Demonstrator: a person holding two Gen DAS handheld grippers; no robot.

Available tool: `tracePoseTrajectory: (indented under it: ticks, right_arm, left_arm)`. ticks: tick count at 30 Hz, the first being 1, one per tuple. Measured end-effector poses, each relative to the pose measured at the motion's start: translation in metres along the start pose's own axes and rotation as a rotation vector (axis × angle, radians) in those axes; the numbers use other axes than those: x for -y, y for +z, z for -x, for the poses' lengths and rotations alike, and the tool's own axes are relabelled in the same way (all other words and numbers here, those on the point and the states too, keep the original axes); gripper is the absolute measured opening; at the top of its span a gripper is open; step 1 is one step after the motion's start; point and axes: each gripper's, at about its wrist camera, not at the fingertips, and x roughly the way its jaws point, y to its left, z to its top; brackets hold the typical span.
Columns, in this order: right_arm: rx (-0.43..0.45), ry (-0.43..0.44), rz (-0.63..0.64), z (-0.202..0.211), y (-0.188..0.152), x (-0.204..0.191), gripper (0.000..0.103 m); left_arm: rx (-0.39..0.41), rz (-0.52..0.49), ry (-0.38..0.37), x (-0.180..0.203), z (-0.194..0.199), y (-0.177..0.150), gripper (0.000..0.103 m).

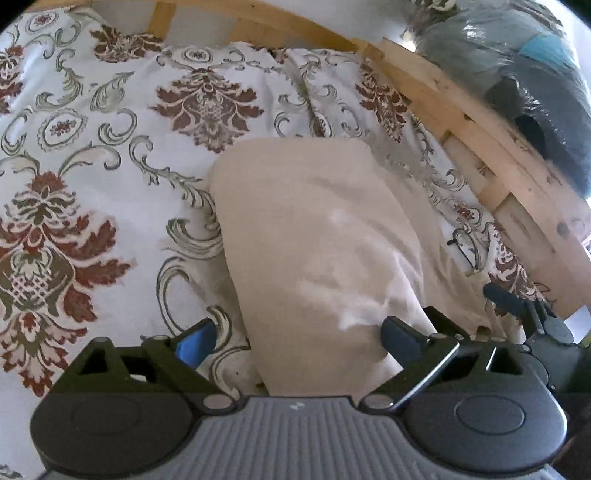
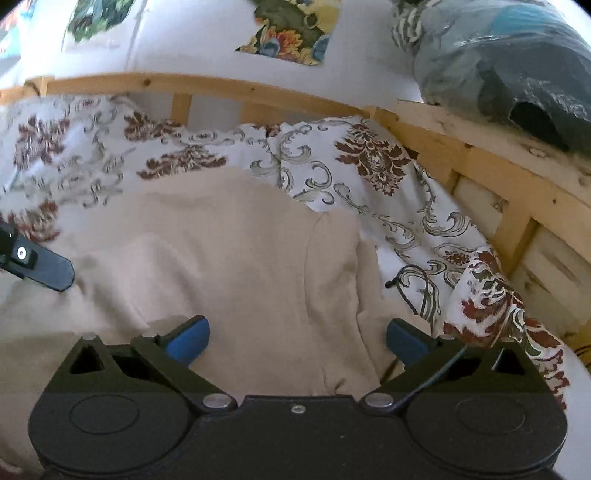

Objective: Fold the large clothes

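both claws (image 1: 299, 334) (image 2: 297, 338) agape above beige garment (image 1: 314, 236) on floral bedspread (image 1: 92, 147)

No words, numbers, labels or brand names can be read anywhere in either view right now. The only mark that comes near a sign is a tiny white fleck on the ribbed grey body of the left gripper (image 1: 299, 338), and it's too small and blurred to make out as a letter or logo. The pictures on the wall (image 2: 291, 33) show only coloured flowers and leaves, with no writing to pick out on them.
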Motion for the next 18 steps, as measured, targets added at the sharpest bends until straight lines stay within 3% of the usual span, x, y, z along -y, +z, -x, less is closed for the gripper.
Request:
tracePoseTrajectory:
  ticks: [5, 18]
  right_arm:
    - [-0.009, -0.009, 0.011, -0.0077, -0.0042, 0.0005, 0.102]
    - [-0.027, -0.022, 0.012, -0.0114, -0.0026, 0.0009, 0.102]
  left_arm:
    - [-0.008, -0.061, 0.041, 0.0051, -0.0052, -0.0026, 0.099]
    - [-0.016, -0.058, 0.069, 0.0061, -0.0083, -0.0027, 0.103]
